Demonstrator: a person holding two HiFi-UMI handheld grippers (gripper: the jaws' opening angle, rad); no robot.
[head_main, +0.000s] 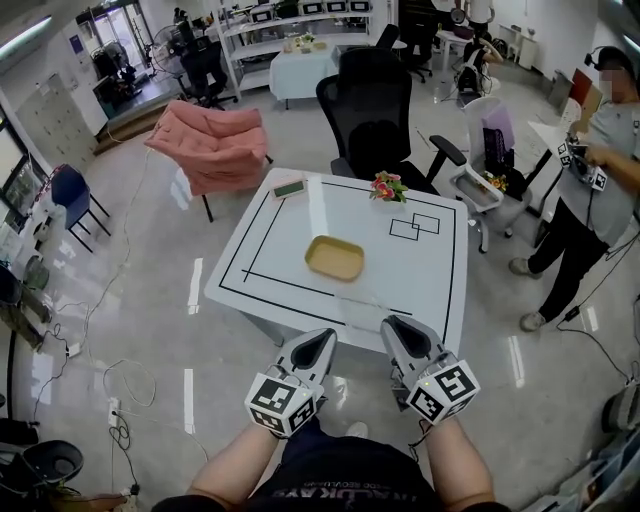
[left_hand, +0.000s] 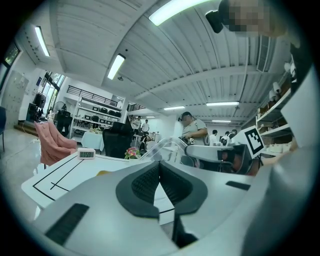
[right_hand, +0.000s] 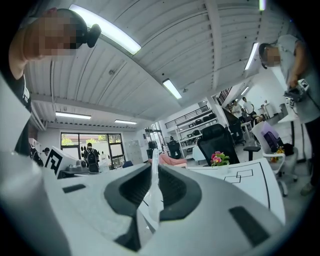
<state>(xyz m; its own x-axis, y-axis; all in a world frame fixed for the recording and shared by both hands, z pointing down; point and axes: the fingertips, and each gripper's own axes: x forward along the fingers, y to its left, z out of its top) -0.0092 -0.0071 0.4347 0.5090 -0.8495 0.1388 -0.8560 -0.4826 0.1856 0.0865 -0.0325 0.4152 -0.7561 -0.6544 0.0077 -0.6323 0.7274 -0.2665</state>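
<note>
Two hand-held grippers were held low at the near edge of the white bench (head_main: 270, 235). The left hand-held gripper (head_main: 322, 340) (left_hand: 160, 167) had its jaws closed together, with the clear plastic bag (left_hand: 165, 146) rising from their tip. The right hand-held gripper (head_main: 400, 328) (right_hand: 152, 170) had its jaws clamped on a thin edge of the same bag (right_hand: 151, 192). One clear plastic bag (head_main: 362, 305), faint in the head view, was stretched between the two grippers just above the near bench edge. One shallow yellow tray (head_main: 335, 257) lay near the bench middle, beyond the bag. One small bunch of flowers (head_main: 388, 187) and one small clock (head_main: 290, 188) stood at the far edge, well apart. One black office chair (head_main: 375, 110) stood behind the bench.
</note>
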